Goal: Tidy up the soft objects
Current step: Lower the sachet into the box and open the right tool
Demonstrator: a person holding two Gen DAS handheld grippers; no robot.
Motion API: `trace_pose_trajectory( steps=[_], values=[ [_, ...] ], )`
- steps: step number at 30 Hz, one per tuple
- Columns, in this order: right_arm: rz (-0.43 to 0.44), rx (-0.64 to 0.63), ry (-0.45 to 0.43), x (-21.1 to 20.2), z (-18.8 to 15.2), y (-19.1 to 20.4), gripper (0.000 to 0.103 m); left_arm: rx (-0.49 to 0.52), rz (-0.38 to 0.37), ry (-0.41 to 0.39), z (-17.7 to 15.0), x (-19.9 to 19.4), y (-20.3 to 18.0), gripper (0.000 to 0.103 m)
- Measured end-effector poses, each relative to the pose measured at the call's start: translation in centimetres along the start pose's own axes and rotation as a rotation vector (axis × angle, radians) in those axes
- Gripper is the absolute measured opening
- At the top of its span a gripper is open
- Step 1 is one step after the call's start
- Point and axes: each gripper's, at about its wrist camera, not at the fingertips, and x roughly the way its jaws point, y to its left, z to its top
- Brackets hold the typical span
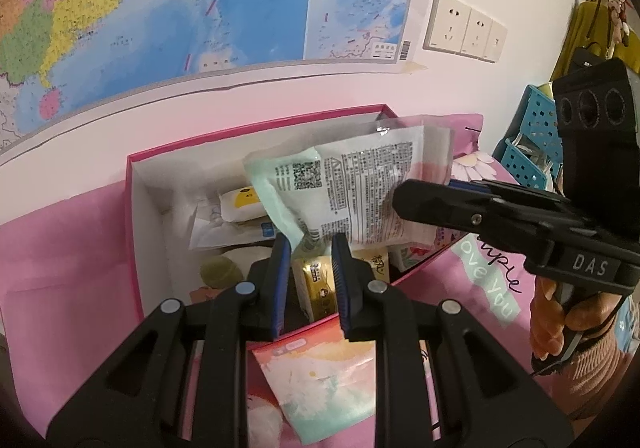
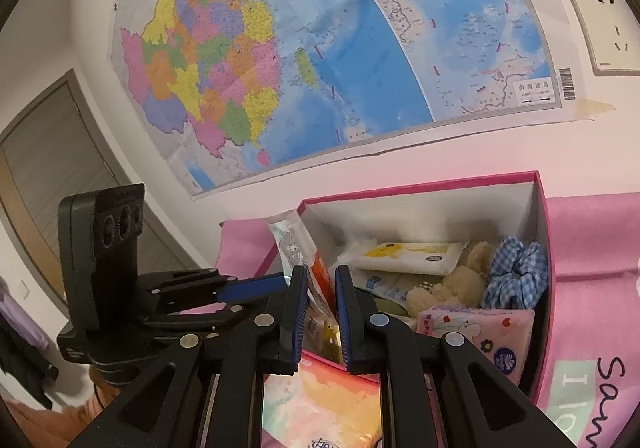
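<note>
A pink box [image 1: 134, 208] stands open on the pink cloth, holding soft packs and toys. My right gripper [image 1: 408, 196] reaches in from the right, shut on a mint and white printed soft pack [image 1: 348, 192] held over the box. In the right wrist view the same pack [image 2: 316, 276] stands edge-on between my right gripper's fingers [image 2: 322, 314]. My left gripper [image 1: 310, 280] is open and empty at the box's near wall, just under the pack. Inside the box [image 2: 540, 216] lie a yellow-duck tissue pack [image 2: 412, 254], a beige teddy bear [image 2: 460, 284], a blue gingham scrunchie [image 2: 516, 272] and a pink tissue pack [image 2: 476, 332].
A pastel flat pack [image 1: 320, 388] lies on the cloth before the box. A teal perforated basket [image 1: 528, 140] stands at the right. A wall map [image 1: 160, 8] and wall sockets [image 1: 464, 28] are behind. The left gripper's body [image 2: 104, 268] shows at left.
</note>
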Motion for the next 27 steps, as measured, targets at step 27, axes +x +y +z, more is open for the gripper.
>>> trace_pose_trajectory(
  steps=[27],
  values=[
    [0.0, 0.048, 0.016, 1.7, 0.6, -1.5, 0.014, -0.024, 0.031, 0.053, 0.7, 2.0, 0.5, 0.023]
  ],
)
